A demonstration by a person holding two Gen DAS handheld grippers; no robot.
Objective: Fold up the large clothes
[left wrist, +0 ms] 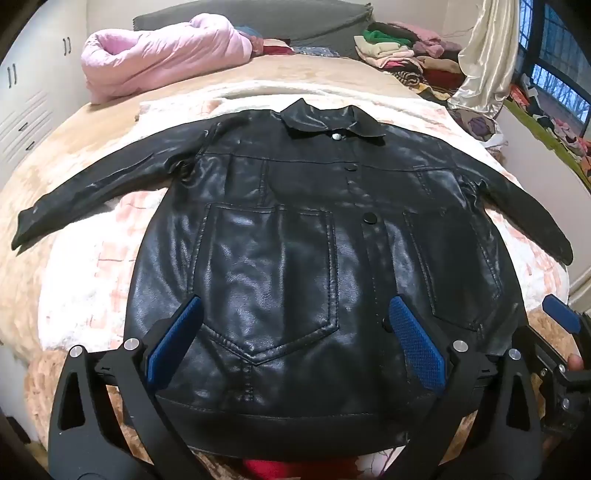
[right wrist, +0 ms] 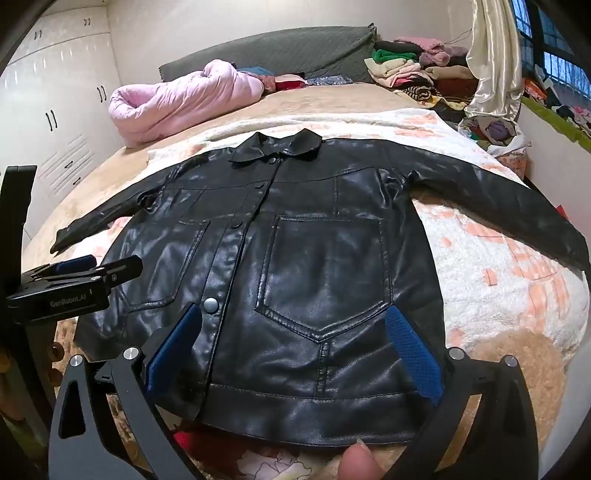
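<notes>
A black leather jacket (left wrist: 295,229) lies flat, front up and buttoned, on a white and pink fleece blanket (left wrist: 85,280) on the bed; both sleeves are spread out to the sides. It also shows in the right wrist view (right wrist: 317,251). My left gripper (left wrist: 295,332) is open, its blue pads above the jacket's lower left part near the hem, holding nothing. My right gripper (right wrist: 295,339) is open above the lower right pocket, holding nothing. The right gripper also shows at the right edge of the left wrist view (left wrist: 561,332), and the left gripper shows in the right wrist view (right wrist: 74,273).
A rolled pink duvet (left wrist: 162,51) lies at the bed's far left. A pile of clothes (left wrist: 399,48) sits at the far right by a grey headboard (left wrist: 280,18). White wardrobes (right wrist: 51,110) stand on the left. A cream curtain (left wrist: 484,62) and a window are on the right.
</notes>
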